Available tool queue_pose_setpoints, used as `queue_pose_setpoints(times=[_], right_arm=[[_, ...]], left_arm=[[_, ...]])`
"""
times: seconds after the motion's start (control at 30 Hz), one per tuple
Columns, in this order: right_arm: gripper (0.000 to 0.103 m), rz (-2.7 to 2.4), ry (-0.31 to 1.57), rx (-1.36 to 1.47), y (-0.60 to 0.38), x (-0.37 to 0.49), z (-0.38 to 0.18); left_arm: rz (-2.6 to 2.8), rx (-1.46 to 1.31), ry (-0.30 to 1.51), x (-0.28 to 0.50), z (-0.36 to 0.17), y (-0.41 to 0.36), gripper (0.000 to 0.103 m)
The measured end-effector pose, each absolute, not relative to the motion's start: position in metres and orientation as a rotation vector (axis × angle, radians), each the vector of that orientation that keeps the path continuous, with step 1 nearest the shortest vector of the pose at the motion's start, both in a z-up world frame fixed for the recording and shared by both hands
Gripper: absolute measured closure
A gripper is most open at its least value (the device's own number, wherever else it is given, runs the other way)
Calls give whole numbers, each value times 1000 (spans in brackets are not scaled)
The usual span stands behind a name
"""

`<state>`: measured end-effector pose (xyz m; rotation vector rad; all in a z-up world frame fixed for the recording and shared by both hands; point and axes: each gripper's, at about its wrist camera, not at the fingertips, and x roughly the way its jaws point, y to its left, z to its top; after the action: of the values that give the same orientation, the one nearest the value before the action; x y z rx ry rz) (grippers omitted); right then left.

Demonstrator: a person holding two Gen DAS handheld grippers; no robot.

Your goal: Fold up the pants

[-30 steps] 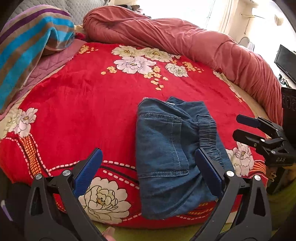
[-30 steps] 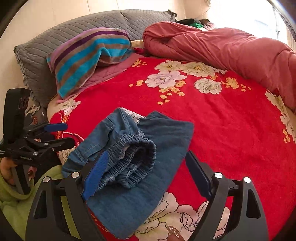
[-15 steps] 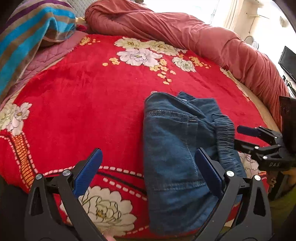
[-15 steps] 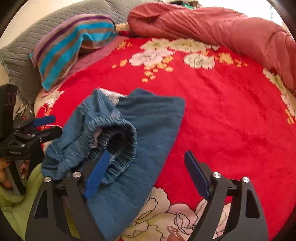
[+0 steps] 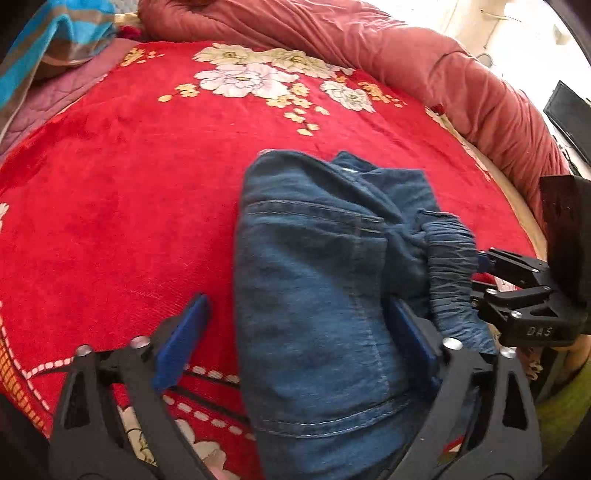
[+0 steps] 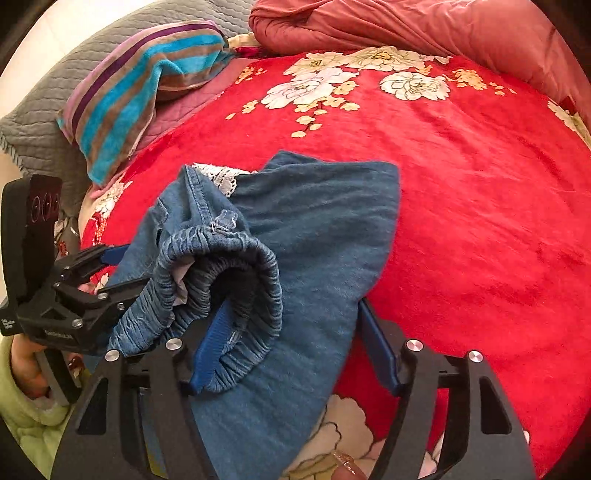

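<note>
Left wrist view: folded denim pants (image 5: 325,288) on red floral blanket (image 5: 122,206), filling most of the gap of the left gripper (image 5: 295,332). Jaws wide, just been closing; right pad against the cloth near the elastic waistband (image 5: 450,266), left pad clear of the pants, over bare blanket. Right wrist view: right gripper (image 6: 291,339) also partly open, jaws just been closing; left pad tucked into the bunched waistband opening, right pad at the outer edge of the flat denim layer. Cannot tell whether either pad presses. Near blanket edge just below the pants; wide bare red surface beyond, up to rumpled pink quilt (image 6: 424,26) and striped towel (image 6: 140,88).
</note>
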<state>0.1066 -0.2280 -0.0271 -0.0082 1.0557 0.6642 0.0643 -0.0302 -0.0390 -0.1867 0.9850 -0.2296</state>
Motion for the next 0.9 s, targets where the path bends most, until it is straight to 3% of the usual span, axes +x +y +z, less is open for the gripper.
queue_pose_setpoints(times=[0.07,0.13,0.2,0.27,0.37,0.9], right_arm=[[39,678,1044,-16,-226,108,-27],[42,693,1028,-34,-223,108,-27],[52,707,1017,-35,-222,108,-26],[76,730,999,-46,-219,106,-23],[82,751,940,-82,-212,100,-14],[83,759,818,-94,-196,127,26]], left_arm=[[-258,-200,986,66,-39,-33,44],[-261,-191,985,67,-39,-37,49],[-262,-191,984,69,-38,-38,53],[-263,-183,979,69,-35,-39,62],[-260,-179,963,69,-28,-41,67],[-219,-168,897,99,4,-34,71]])
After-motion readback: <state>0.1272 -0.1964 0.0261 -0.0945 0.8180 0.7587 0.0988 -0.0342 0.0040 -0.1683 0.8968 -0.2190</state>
